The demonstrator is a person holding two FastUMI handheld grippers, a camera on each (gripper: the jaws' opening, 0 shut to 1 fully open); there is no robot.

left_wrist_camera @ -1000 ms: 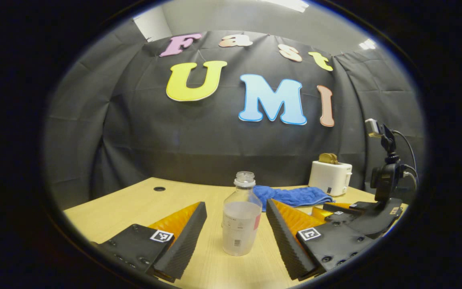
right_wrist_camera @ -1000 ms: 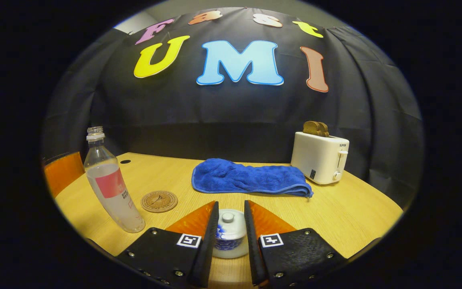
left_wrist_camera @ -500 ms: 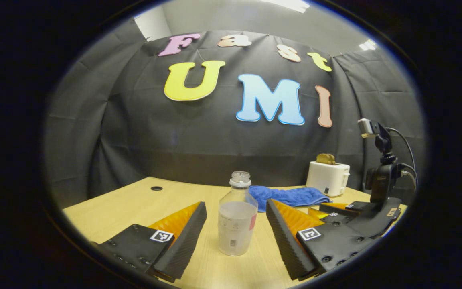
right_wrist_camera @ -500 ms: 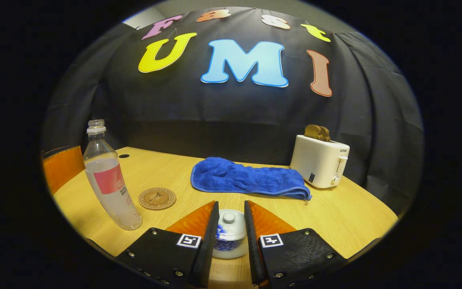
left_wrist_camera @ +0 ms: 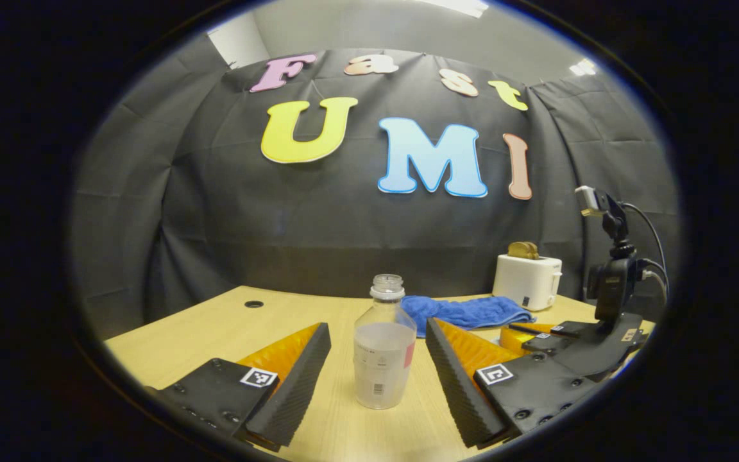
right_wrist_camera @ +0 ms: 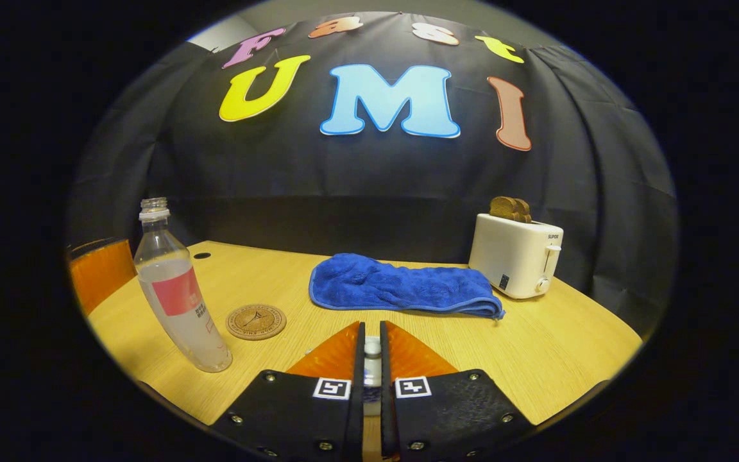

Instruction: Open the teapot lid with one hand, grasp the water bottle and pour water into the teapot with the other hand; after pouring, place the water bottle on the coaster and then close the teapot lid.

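Right gripper view shows the wooden table (right_wrist_camera: 555, 346) spread ahead of the claw, and on it, straight beyond the fingertips, a folded blue towel (right_wrist_camera: 401, 287). Farther to the right of the claw stands a white toaster (right_wrist_camera: 516, 253) with bread slices in its slots. To the left stands the water bottle (right_wrist_camera: 177, 292), uncapped and upright, and between it and the claw lies the round cork coaster (right_wrist_camera: 256, 321), near the bottle but not touching. The right gripper (right_wrist_camera: 371, 356) has its fingers drawn close together on the small knob of the teapot lid (right_wrist_camera: 373, 350) — both fingers press on it, and the teapot below is mostly hidden by them.

Left gripper view shows the left gripper (left_wrist_camera: 376, 366) with its fingers spread wide. The water bottle (left_wrist_camera: 383, 353) stands on the table (left_wrist_camera: 215, 327) between them, touching neither finger. To the right of this claw is the right gripper (left_wrist_camera: 536, 333), low over the table.
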